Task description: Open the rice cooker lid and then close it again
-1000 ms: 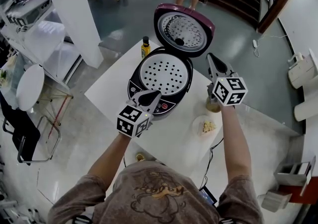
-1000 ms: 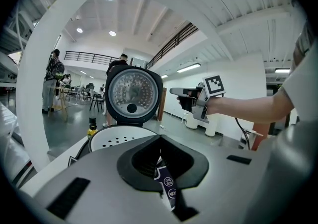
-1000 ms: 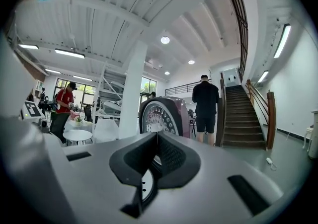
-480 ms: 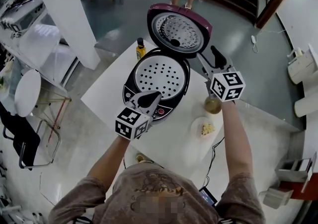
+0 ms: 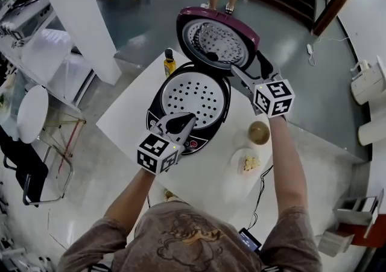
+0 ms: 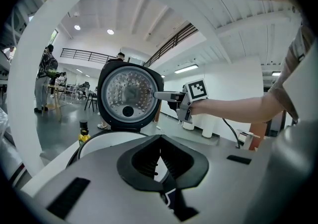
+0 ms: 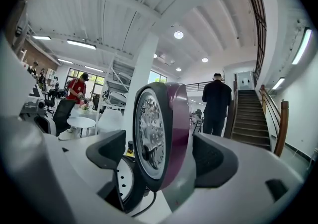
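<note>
While the rice cooker [image 5: 190,99] sits on the white table [image 5: 129,120] with its maroon lid [image 5: 217,38] swung upright, the right claw [image 5: 246,63], whose jaws have just been opening wide, straddles the lid's right edge without pressing on it, and the left claw [image 5: 181,121], pinched together on nothing, hangs at the front panel. Pushed from so loose a straddle, the lid could slip off a jaw and slam, or the cooker might skid toward the bowl [image 5: 259,132]
</note>
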